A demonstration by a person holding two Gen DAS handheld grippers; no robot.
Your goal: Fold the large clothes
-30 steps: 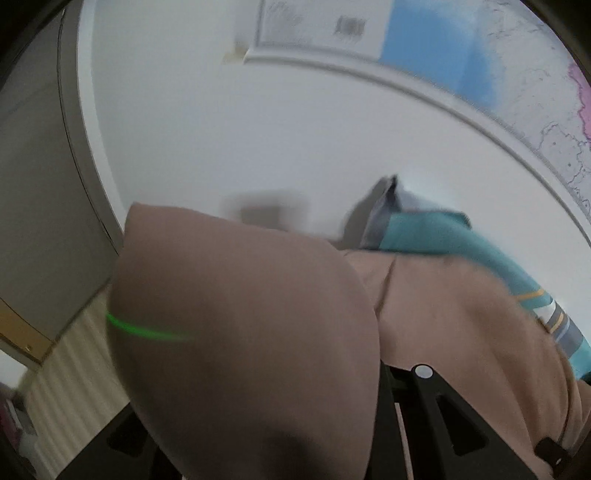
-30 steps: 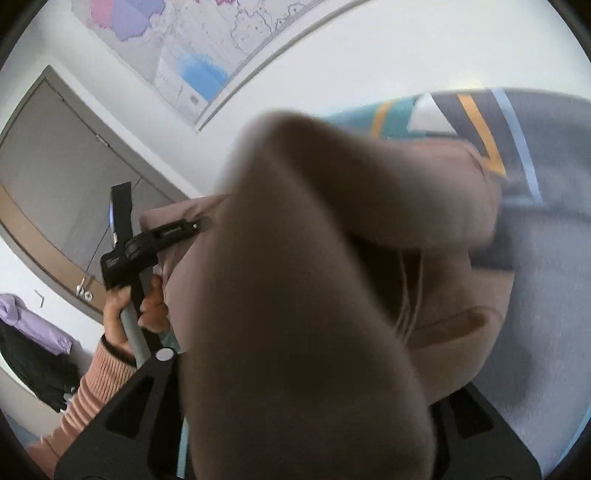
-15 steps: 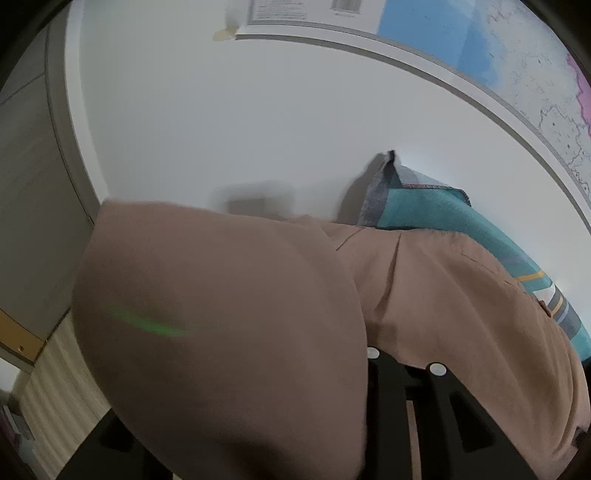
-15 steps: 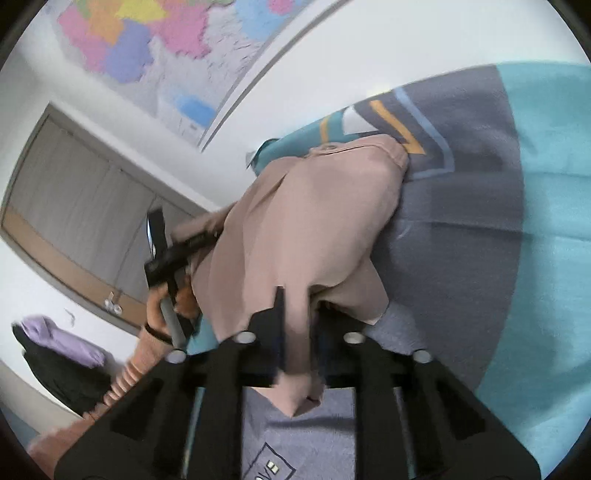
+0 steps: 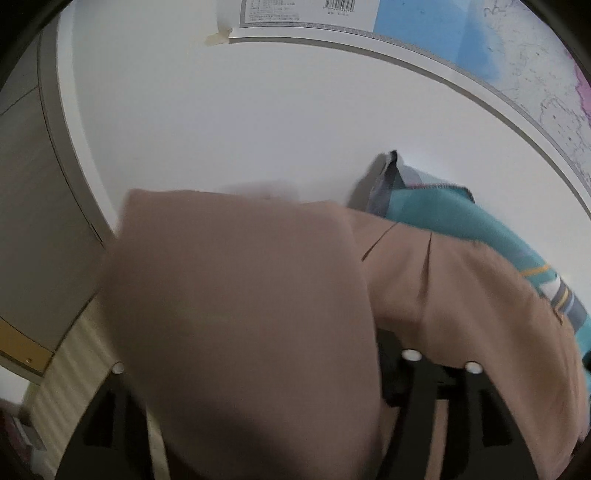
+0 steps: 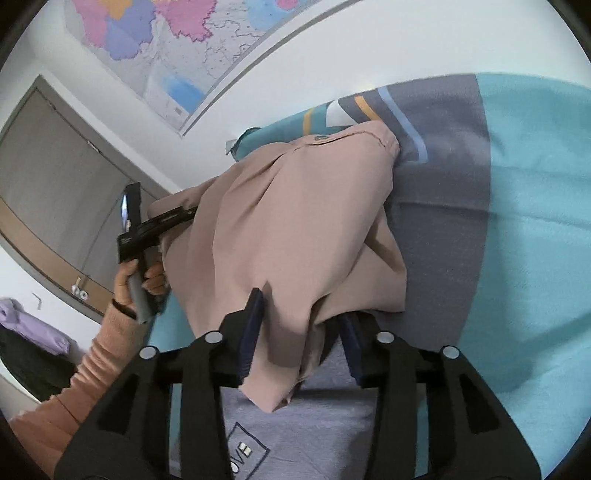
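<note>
The tan woven garment [image 6: 295, 236] lies half-lifted over the teal-and-grey bedspread [image 6: 524, 221]. Right gripper [image 6: 301, 332] — jaws apart, hem draped between them. Left gripper [image 6: 173, 218] clamps the opposite edge. Step: laying the fold; next, release and smooth.

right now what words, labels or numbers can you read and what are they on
"OVE": end of a boxed print on the grey bedding; first letters hidden by the right gripper.
Wall map: legend text and barcode digits too small to read.
Tan garment: no text.
</note>
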